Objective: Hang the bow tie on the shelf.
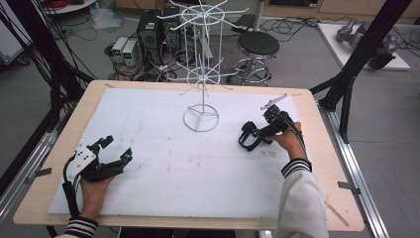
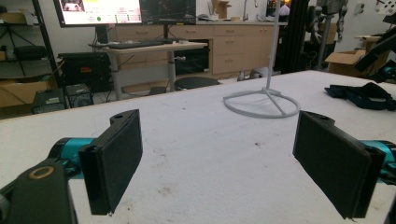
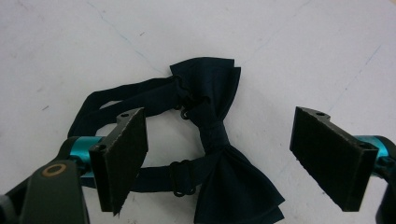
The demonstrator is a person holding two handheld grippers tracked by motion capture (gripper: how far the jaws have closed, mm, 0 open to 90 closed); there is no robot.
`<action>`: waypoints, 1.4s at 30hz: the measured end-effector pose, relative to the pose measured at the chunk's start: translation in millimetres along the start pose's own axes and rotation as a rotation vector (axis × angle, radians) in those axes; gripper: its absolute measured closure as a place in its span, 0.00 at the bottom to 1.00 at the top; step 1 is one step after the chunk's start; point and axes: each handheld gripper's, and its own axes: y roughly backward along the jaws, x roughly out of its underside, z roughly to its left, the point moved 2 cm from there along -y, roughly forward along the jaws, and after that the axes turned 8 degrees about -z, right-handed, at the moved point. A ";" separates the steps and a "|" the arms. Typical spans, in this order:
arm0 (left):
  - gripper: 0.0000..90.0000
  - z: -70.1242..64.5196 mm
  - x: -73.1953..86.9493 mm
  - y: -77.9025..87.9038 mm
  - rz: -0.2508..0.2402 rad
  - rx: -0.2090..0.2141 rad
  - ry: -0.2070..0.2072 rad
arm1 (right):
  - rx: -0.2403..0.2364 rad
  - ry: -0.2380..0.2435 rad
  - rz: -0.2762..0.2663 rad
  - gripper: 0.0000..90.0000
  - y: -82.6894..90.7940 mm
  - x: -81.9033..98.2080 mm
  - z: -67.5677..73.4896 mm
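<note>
The bow tie point(image 3: 219, 154), dark navy with its strap looped out to one side, lies flat on the white sheet point(image 1: 163, 163) toward the right of the table point(image 1: 327, 163), and we see it from above between the right gripper's jaws.

Starting at the left, we find the left gripper point(image 1: 115, 148) low over the sheet near the table's front left corner, its jaws spread wide with nothing between them. In its own view we look across bare white surface to the ring base of the white wire stand point(image 1: 201, 118), which rises at the middle of the table toward the far edge; beyond that the bow tie shows as a dark heap at the right.

Farther right, we see the right gripper point(image 3: 219, 163) poised over the bow tie, jaws wide apart, one on each side of the knot; we cannot tell whether they touch the fabric. The strap passes under the left jaw.

Past the far edge stand a black stool point(image 1: 257, 47) and computer boxes point(image 1: 148, 29) among cables on the floor.
</note>
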 end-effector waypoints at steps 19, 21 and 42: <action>0.18 0.2 0.0 0.1 0.001 0.001 -0.001 | -0.012 0.024 0.075 0.51 -11.5 2.1 0.1; 0.18 0.1 0.1 0.0 -0.001 0.000 0.000 | -0.013 0.025 0.091 0.54 -13.8 2.7 0.6; 0.18 0.3 0.0 0.1 0.000 0.001 0.001 | -0.009 0.017 0.143 0.67 -22.5 4.4 1.1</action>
